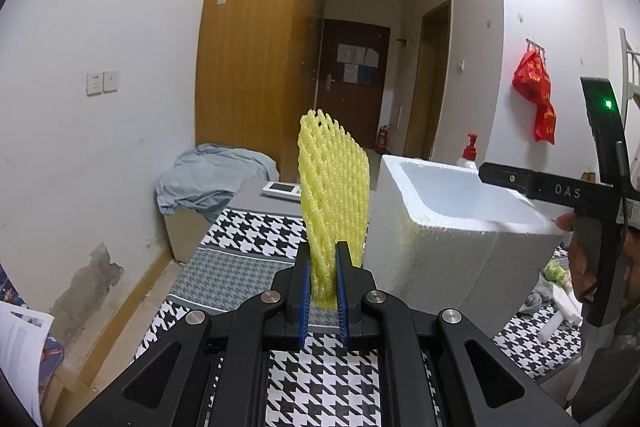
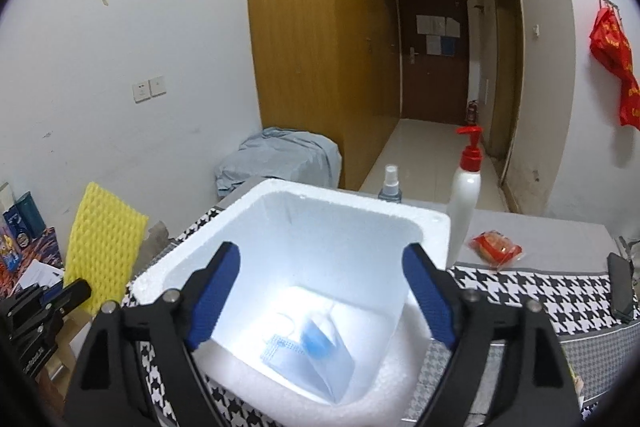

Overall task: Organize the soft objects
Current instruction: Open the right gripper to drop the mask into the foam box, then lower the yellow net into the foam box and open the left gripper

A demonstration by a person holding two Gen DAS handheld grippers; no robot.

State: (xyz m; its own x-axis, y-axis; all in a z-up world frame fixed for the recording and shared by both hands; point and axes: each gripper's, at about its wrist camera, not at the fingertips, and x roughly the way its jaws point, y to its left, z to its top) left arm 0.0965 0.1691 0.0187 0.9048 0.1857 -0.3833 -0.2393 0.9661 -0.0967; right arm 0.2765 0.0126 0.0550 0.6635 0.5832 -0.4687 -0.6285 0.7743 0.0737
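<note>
the left gripper [image 1: 322, 283] is clamped on the bottom edge of a yellow foam net [image 1: 334, 195] that stands tall and floppy beside the white foam box [image 2: 420, 223], so it could bend, catch the rim or slip out on the way in. the right gripper [image 2: 320, 291] hangs over the box with its jaws wide apart and empty, above a bagged blue mask [image 2: 316, 341] lying on the bottom. the box sits on a houndstooth cloth [image 2: 520, 291] with a pump bottle [image 2: 464, 203] just beside it, in a white-walled room with a wooden wardrobe [image 1: 256, 47].

pump bottle [image 2: 464, 203] upright | spray bottle [image 2: 390, 185] behind | red packet [image 2: 495, 247], maybe snack | phone [image 2: 621, 287] right edge
</note>
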